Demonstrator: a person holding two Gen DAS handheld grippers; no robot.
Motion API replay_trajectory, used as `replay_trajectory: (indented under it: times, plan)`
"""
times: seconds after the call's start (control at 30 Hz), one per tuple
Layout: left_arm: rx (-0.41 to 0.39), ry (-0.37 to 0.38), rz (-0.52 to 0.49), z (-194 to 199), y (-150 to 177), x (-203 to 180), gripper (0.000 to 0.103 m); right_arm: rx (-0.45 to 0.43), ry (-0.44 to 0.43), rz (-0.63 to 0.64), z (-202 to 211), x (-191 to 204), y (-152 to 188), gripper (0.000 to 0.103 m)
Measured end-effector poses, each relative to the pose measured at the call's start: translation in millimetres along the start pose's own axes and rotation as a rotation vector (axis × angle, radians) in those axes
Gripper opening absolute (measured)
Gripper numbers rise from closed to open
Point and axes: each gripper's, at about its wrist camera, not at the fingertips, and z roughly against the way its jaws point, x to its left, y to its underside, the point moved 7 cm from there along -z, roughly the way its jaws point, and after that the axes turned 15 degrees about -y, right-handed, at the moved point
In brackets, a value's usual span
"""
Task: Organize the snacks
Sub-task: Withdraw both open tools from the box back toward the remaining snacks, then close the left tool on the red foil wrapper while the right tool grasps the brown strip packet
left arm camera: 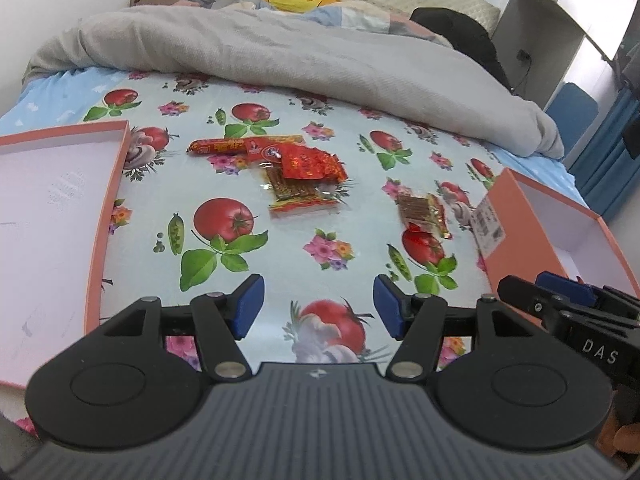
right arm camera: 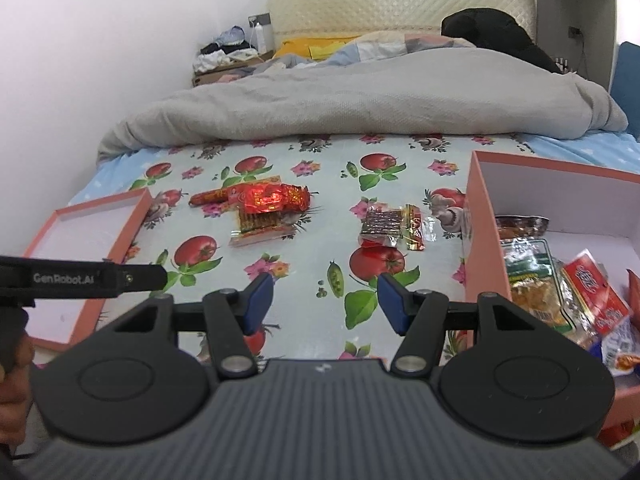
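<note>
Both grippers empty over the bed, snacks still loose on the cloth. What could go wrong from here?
1. The red packets lie overlapped in a pile; a pinch may lift several or drag the sausage stick.
2. The left gripper and right gripper are close together and could bump.
3. The box wall stands beside the small packet; fingers may knock it.

Snack pile (left arm camera: 288, 168) on cloth (left arm camera: 248, 264) between lid (left arm camera: 108, 200) left, box (right arm camera: 476, 240) right, blanket (left arm camera: 280, 52) behind
</note>
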Motion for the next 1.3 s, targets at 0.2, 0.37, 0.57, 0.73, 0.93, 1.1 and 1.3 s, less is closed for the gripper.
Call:
replay_trajectory:
  times: [0.2,0.37,0.57,0.73,0.93,1.1,1.3]
  plan:
    - [0.015,-0.023,-0.031,-29.9,-13.5,-2.1,0.066,0.006,0.006,-0.014,-24.6,-12.5,-7.4,0.06]
    - [0.024,0.005,-0.005,-54.9,-23.6,-7.3,0.066,0.04,-0.009,-0.03,-46.7,-21.2,-7.2,0.06]
    - [0.041,0.013,0.054,-89.7,-34.1,-8.9,0.066,0.111,0.0,0.01,-74.0,-28.6,-10.5,0.06]
    - [0.049,0.015,0.054,-117.9,-47.6,-9.9,0.066,0.148,0.025,0.002,-101.0,-45.2,-15.6,0.06]
    - [0.038,0.051,0.067,-147.0,-70.4,-14.2,0.066,0.169,0.047,-0.003,-135.4,-62.9,-26.7,0.06]
    - [0.044,0.06,0.043,-173.4,-86.6,-22.8,0.066,0.18,0.088,-0.011,-159.9,-80.9,-35.3,0.06]
    - [0.018,0.066,-0.056,-192.4,-107.2,-34.5,0.066,0.188,0.123,-0.061,-182.3,-101.2,-39.9,0.06]
